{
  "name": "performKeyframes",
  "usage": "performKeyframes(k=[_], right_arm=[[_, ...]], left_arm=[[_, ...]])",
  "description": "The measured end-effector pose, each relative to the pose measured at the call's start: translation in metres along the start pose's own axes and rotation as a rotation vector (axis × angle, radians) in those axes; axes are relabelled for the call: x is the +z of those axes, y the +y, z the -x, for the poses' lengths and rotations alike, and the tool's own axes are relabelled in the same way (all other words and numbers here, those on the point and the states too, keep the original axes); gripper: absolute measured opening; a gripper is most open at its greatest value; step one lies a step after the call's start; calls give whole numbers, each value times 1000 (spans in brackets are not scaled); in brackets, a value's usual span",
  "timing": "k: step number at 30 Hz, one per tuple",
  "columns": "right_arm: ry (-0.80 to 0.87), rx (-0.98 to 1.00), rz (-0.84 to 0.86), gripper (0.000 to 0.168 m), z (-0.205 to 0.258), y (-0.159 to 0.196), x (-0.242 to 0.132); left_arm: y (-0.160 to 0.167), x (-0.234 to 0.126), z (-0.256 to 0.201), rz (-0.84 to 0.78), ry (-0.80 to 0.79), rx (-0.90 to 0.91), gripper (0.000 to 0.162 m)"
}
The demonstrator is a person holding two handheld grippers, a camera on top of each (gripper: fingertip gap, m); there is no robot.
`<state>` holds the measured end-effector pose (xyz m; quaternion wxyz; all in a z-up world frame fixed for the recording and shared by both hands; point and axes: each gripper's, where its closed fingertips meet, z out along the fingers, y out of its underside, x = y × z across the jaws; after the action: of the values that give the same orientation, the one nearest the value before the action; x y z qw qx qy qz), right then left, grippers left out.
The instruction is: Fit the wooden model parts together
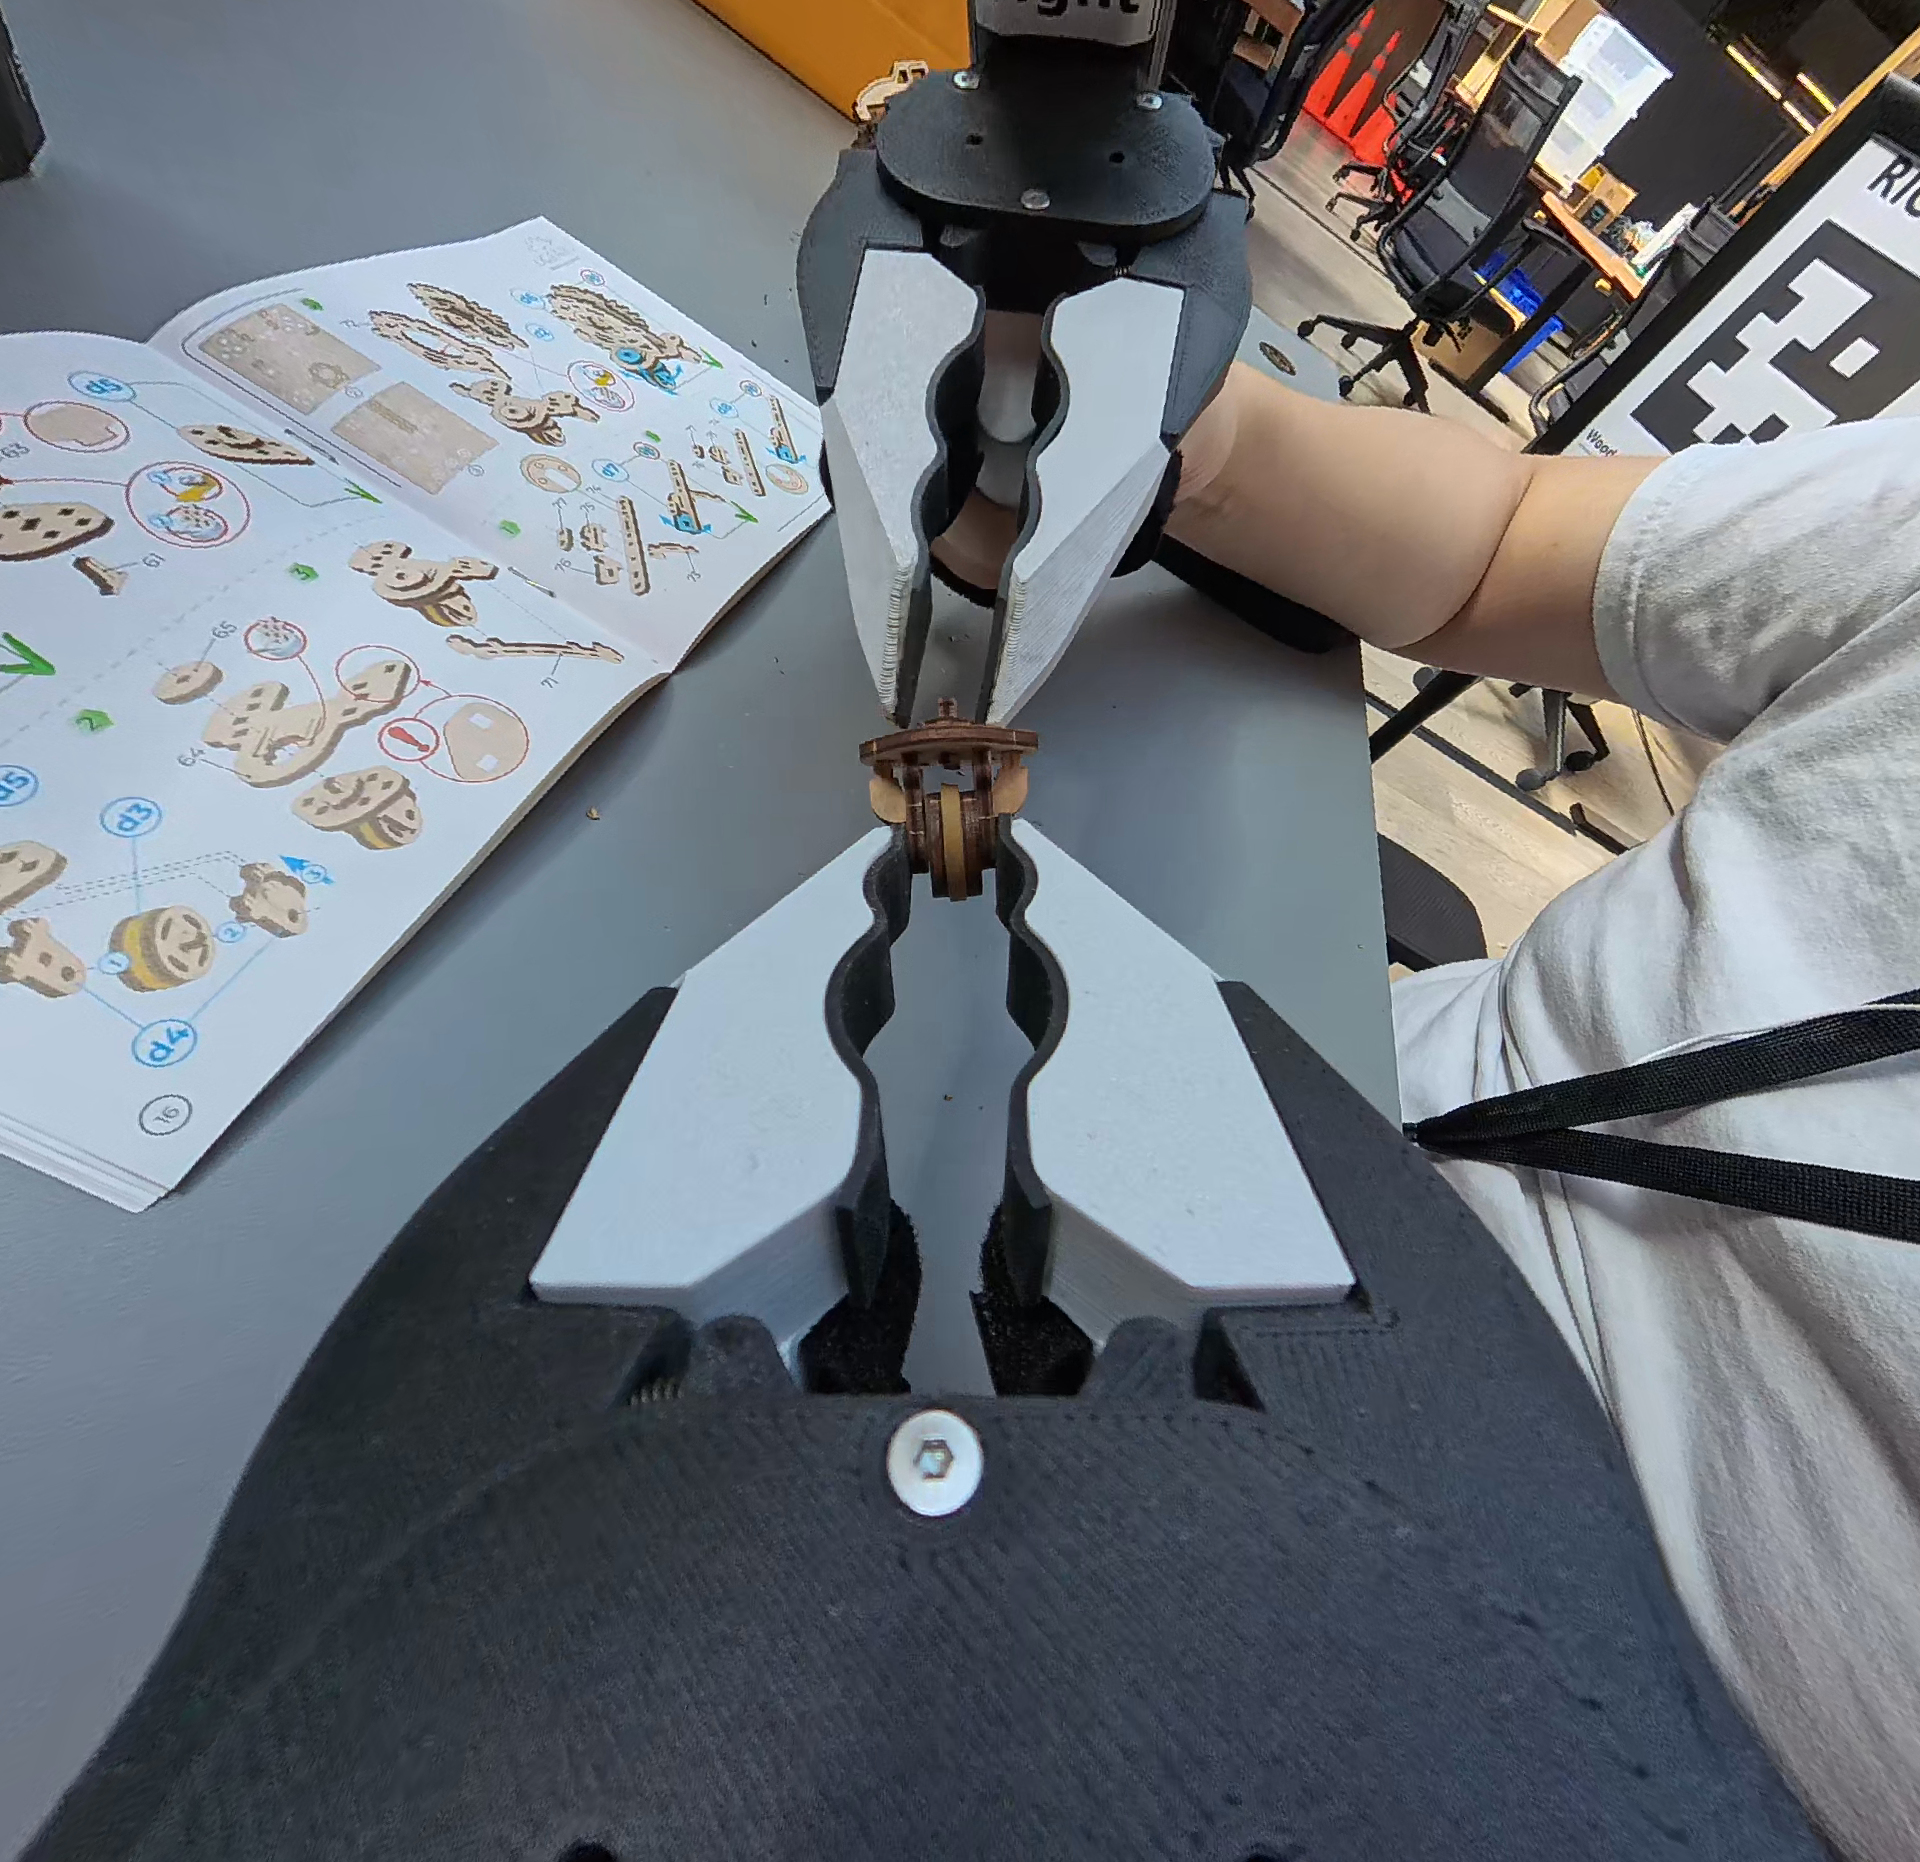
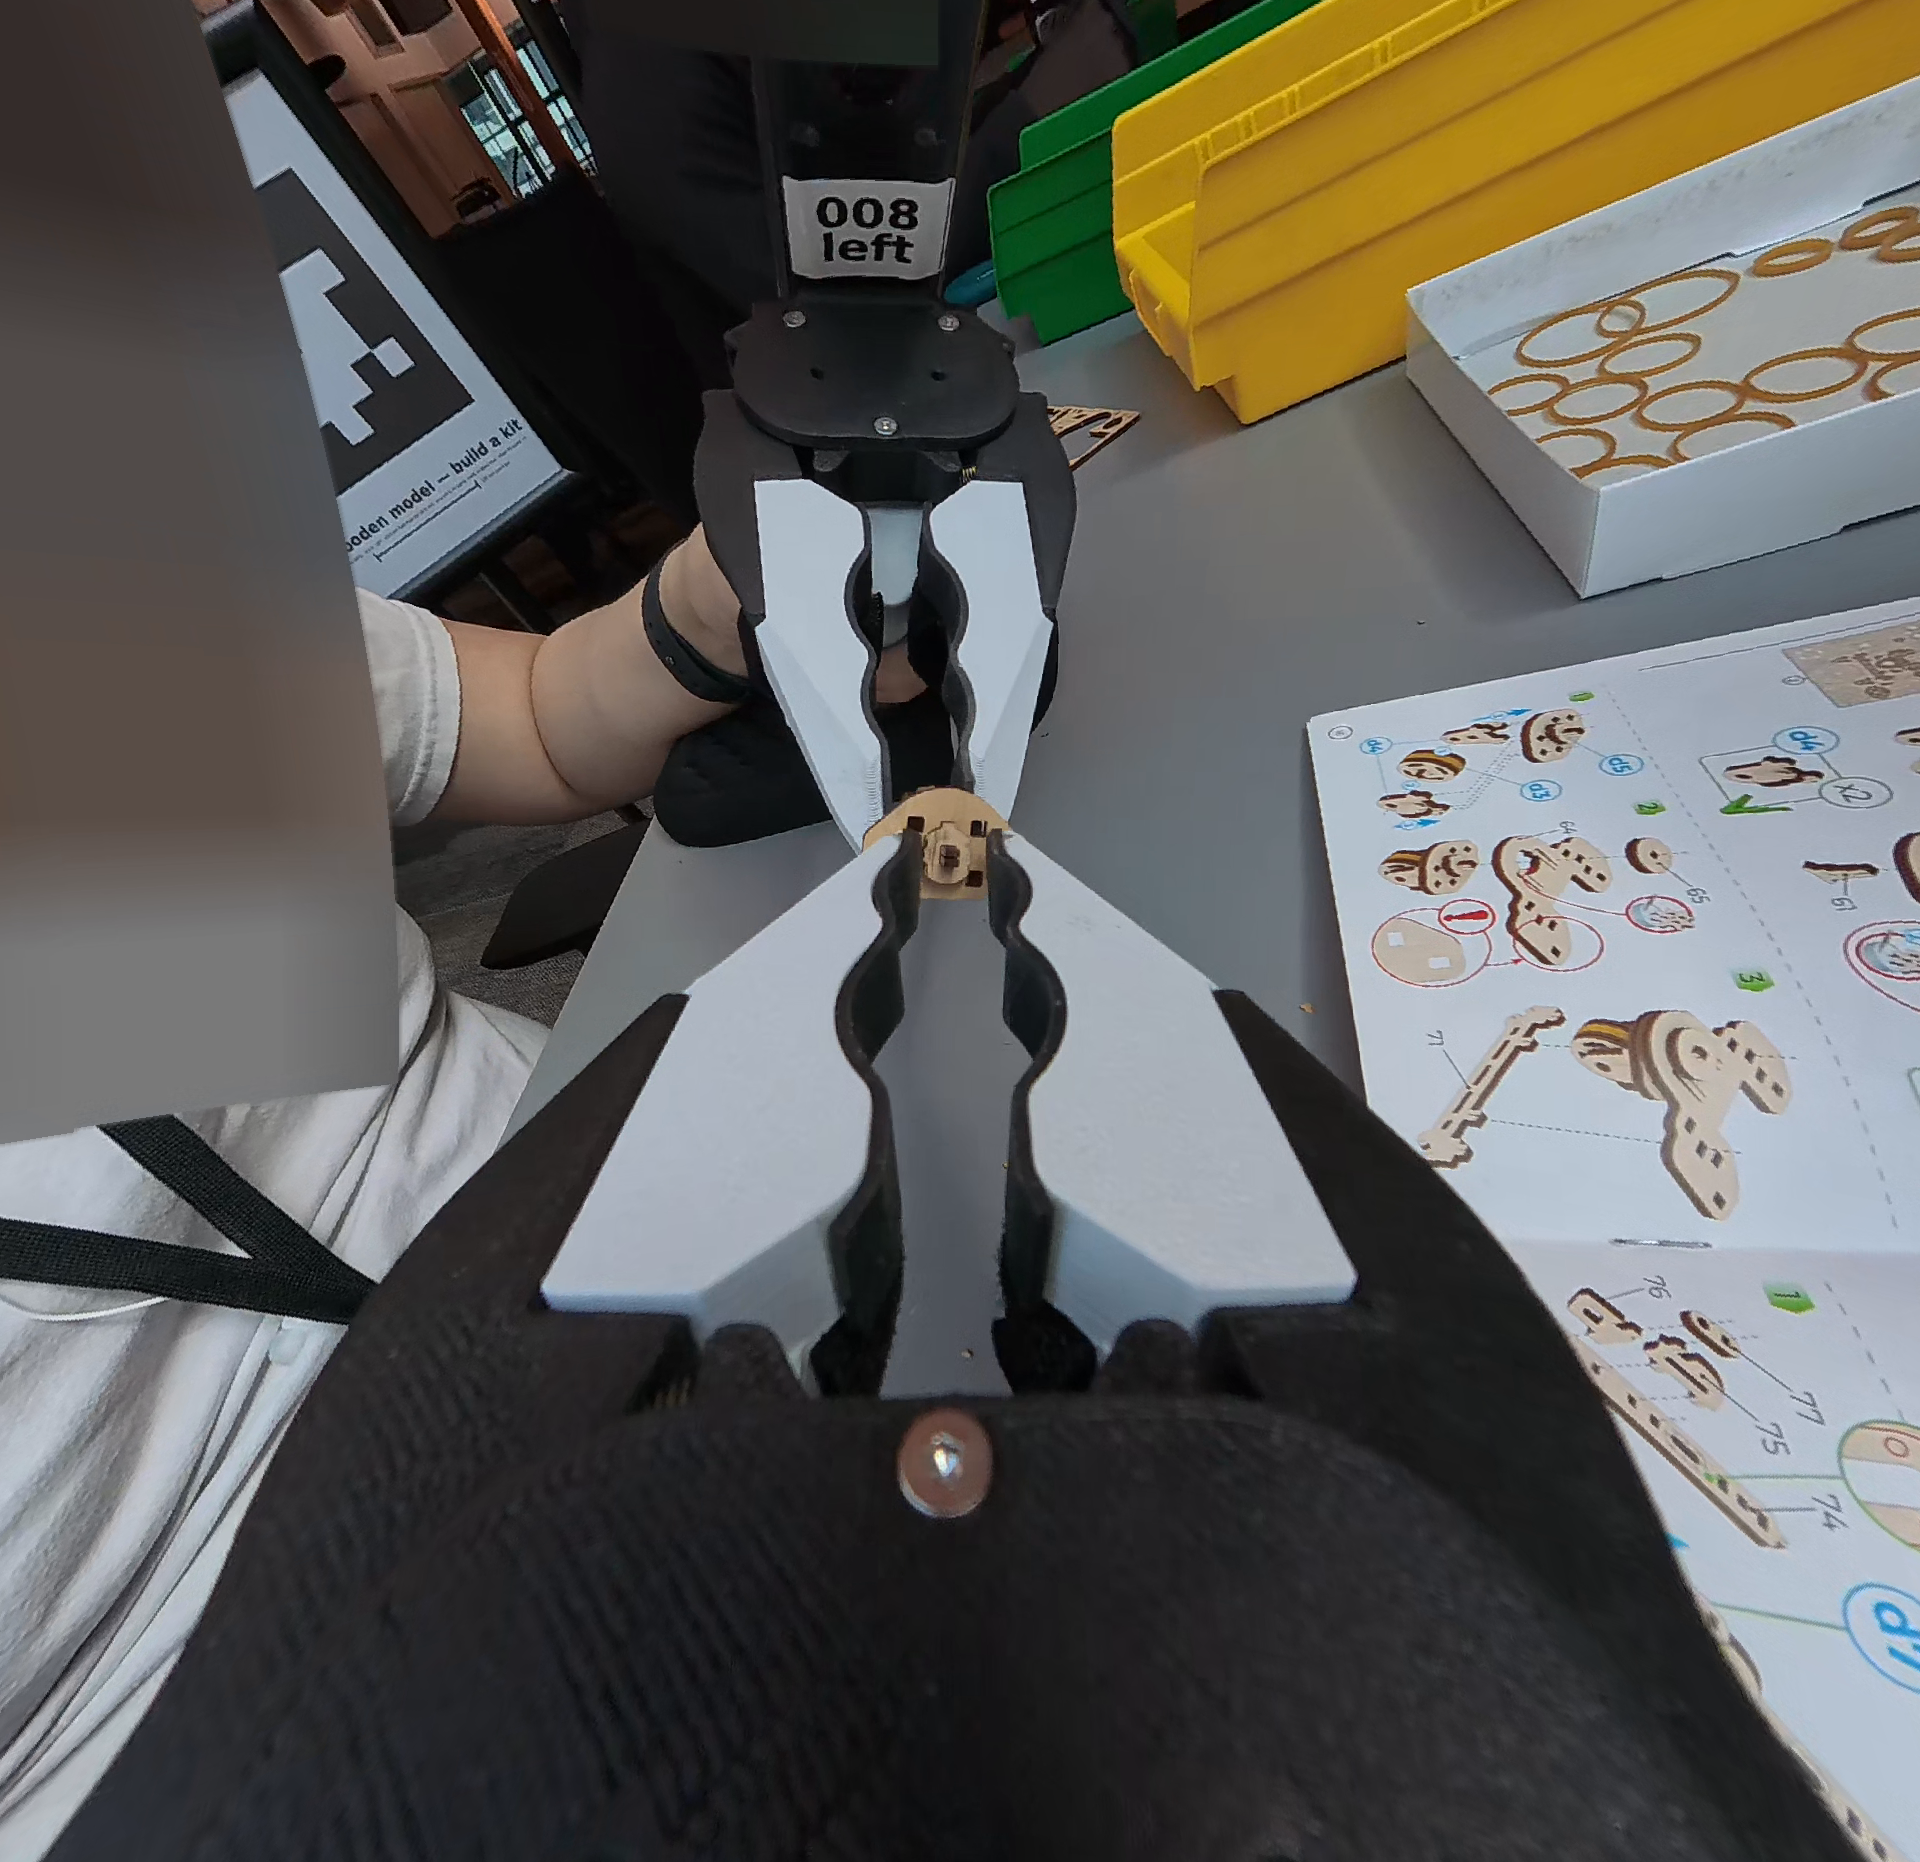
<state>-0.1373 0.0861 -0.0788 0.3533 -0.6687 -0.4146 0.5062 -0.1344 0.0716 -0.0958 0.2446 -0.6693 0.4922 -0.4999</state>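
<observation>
A small wooden model assembly (image 1: pixel 951 773), a stack of round discs under a flat dark plate with a peg on top, hangs in the air above the grey table (image 1: pixel 727 877). My left gripper (image 1: pixel 951 848) is shut on its disc end. My right gripper (image 1: pixel 948 716) faces it tip to tip and is shut on the plate and peg end. In the right wrist view the assembly (image 2: pixel 945 856) shows as a pale plate with a square peg between my right gripper's (image 2: pixel 948 865) tips. The left gripper (image 2: pixel 933 813) is just behind it.
An open instruction booklet (image 1: pixel 312 669) lies on the table; it also shows in the right wrist view (image 2: pixel 1610 929). A white tray of wooden rings (image 2: pixel 1662 524), a yellow bin (image 2: pixel 1455 202) and a green bin (image 2: pixel 1049 233) stand beyond. The table edge (image 1: pixel 1371 877) and a person's arm (image 1: pixel 1403 524) are close. Only a small space, under 4 cm, lies between the two pairs of fingers.
</observation>
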Motion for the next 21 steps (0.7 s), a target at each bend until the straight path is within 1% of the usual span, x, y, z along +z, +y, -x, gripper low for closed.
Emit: performKeyframes(k=[10,15,17,21], right_arm=[[-16,67,-39,11,0,-4,2],[11,29,-31,12,0,-5,2],[37,7,-33,17,-2,-7,1],[54,-8,-46,19,-1,-12,-3]], left_arm=[[1,0,2,5,-23,11,14],[0,0,2,0,-21,11,14],[-2,-1,1,-13,-13,8,14],[-9,-3,-3,-48,-22,65,14]])
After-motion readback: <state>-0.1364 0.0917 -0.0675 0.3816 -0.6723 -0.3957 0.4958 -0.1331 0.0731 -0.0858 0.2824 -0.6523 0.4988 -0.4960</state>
